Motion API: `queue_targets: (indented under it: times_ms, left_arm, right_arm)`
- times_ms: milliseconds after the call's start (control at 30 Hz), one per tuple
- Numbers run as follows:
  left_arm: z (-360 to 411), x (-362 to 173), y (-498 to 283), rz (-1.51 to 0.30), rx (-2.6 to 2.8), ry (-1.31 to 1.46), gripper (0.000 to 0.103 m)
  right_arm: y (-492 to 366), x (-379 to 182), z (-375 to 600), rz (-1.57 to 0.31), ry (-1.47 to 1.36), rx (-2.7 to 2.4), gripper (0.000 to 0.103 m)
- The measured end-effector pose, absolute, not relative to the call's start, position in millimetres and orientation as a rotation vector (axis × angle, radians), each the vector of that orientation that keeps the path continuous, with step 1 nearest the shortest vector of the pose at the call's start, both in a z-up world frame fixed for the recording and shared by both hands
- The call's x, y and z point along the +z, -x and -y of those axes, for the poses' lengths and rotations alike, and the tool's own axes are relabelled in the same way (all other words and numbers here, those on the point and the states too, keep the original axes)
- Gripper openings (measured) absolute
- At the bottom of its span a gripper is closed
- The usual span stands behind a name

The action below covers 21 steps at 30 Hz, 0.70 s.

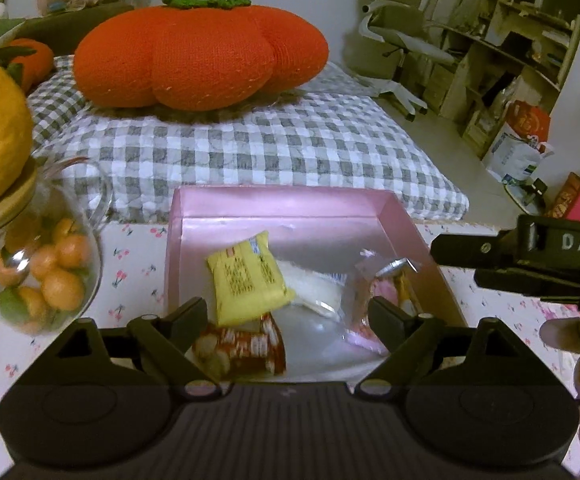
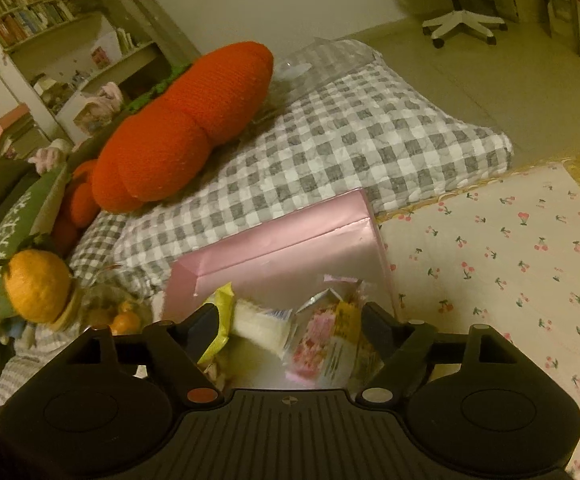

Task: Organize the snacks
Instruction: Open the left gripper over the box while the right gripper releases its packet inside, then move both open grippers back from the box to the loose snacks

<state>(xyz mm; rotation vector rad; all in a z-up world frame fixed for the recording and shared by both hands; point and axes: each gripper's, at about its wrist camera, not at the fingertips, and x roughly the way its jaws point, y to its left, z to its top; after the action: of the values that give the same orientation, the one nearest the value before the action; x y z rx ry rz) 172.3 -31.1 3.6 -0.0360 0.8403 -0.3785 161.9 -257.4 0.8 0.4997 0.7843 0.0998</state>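
Pink box holding yellow packet, white pouch, red wrapper, left tool and right tool both wide

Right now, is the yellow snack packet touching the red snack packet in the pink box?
Touching. In the left wrist view the yellow snack packet overlaps the red snack packet's top edge.

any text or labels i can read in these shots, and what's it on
"DAS": white letters on the right gripper, cut off at the picture's edge.
Yellow snack packet: printed lines, too small to read.
Red snack packet: white lettering, blurred.
Pink-and-yellow packet: print blurred.
Bookshelf spines: too small.
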Motion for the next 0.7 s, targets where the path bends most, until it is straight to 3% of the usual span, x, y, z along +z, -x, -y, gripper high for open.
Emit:
queue_targets:
  times_ms: [333,700]
  left_arm:
    - [21,12,-132,-0.846,-0.379,0.04,0.101]
    - [-1,8,-97,-0.898,-0.354,0.082,0.102]
  right_arm:
    - [-116,21,252,-0.777,-0.465,0.095,0.086]
    - [-75,29,232,-0.811,-0.407,0.109,0.087]
